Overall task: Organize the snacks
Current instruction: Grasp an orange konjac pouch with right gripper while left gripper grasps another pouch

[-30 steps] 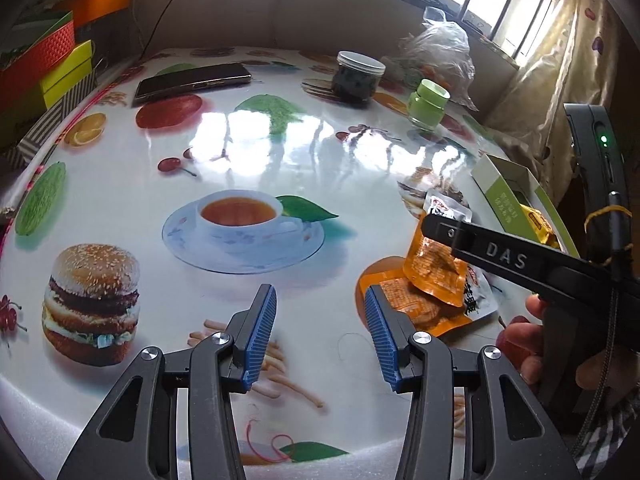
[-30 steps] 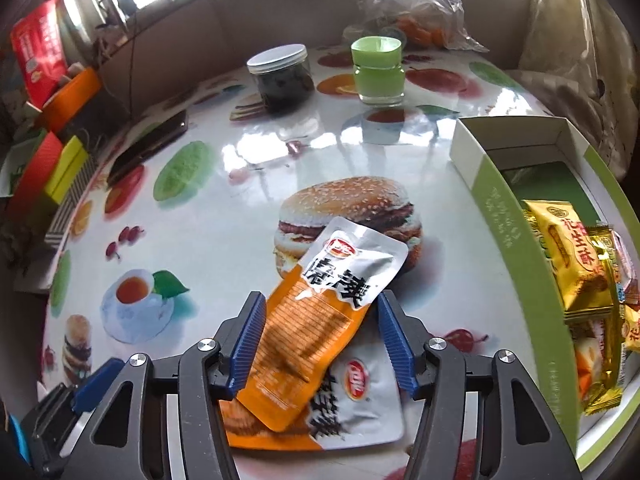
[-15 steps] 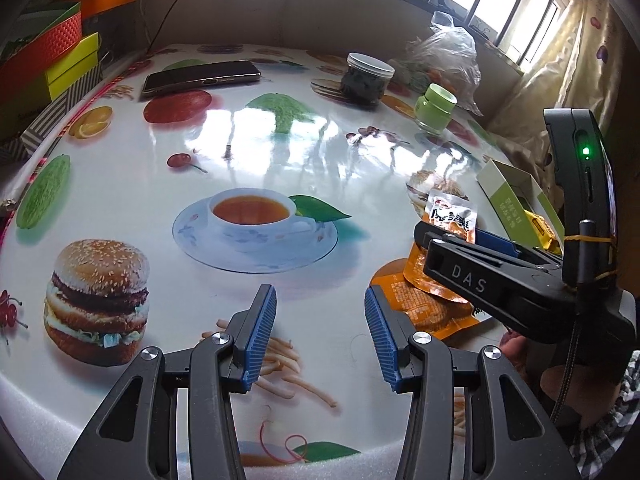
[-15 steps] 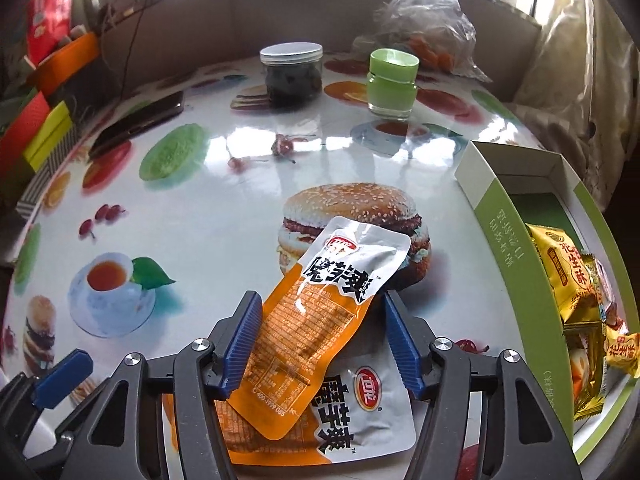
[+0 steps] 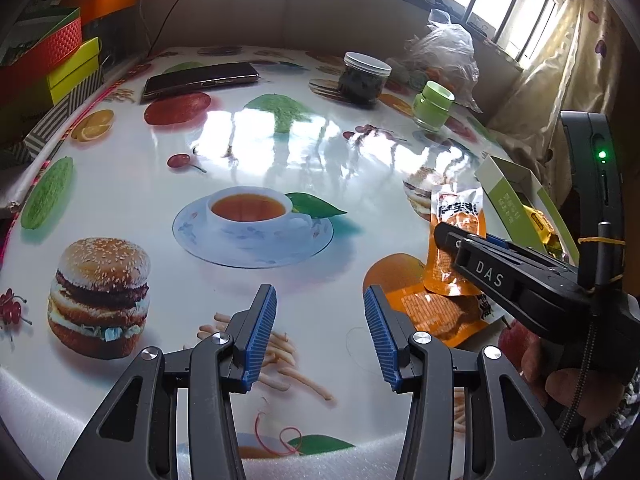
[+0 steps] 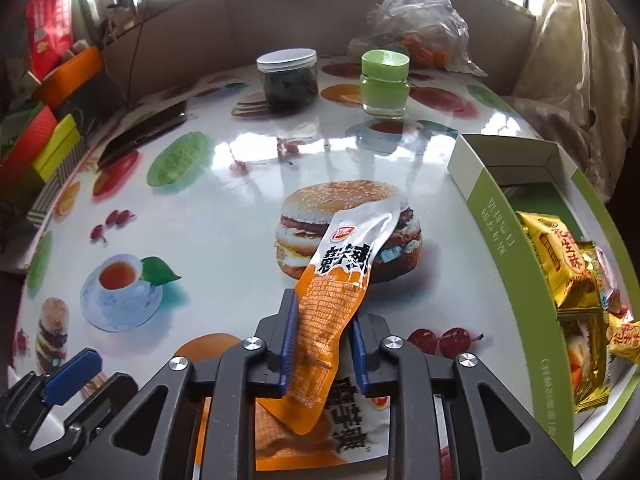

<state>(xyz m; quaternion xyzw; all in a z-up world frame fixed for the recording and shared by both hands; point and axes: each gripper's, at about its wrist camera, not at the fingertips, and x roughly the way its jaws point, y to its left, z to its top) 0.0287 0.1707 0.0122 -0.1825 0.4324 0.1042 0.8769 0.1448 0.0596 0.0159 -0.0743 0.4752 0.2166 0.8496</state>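
My right gripper [image 6: 322, 344] is shut on an orange and silver snack packet [image 6: 340, 292], which is squeezed narrow between the blue pads. The same packet [image 5: 456, 236] shows in the left wrist view, held by the right gripper [image 5: 452, 240]. A second orange packet [image 6: 320, 432] lies flat on the table under it, and shows in the left wrist view [image 5: 436, 312]. A green and white box [image 6: 500, 236] at the right holds several yellow snack packets [image 6: 560, 260]. My left gripper [image 5: 318, 336] is open and empty above the table's near edge.
A dark jar with a white lid [image 6: 288, 80], a green-lidded jar [image 6: 384, 82] and a plastic bag [image 6: 416, 20] stand at the back. A phone [image 5: 200, 80] lies at the far left. Coloured boxes [image 5: 48, 64] are stacked beyond the table's left edge.
My right gripper has shut on the upper orange packet, which now stands squeezed between the pads. The left gripper has stayed open and drifted slightly.
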